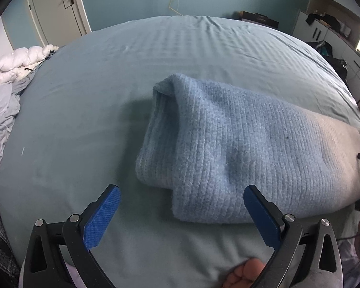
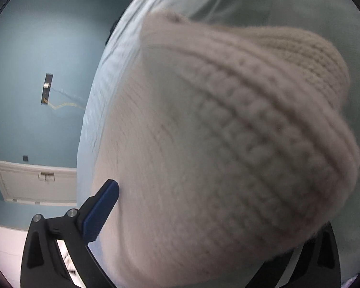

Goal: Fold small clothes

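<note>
Left gripper [image 1: 182, 212] is wide open near the sweater [image 1: 239, 144] in the middle — pinch its edge gently. Right gripper [image 2: 203, 216] — cannot tell.

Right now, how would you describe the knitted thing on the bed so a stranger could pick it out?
On the wide grey-green bedsheet, look near the front edge. The folded ribbed knit garment lies there, blue fading to beige, unlike the crumpled white duvet at the far left.

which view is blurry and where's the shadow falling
Right wrist view: the knit garment fills the frame, soft and smeared, hiding one finger of the right gripper. Left wrist view: sharp, though fisheye bends the bed; the garment's shadow lies at its left; the left gripper stands open.
</note>
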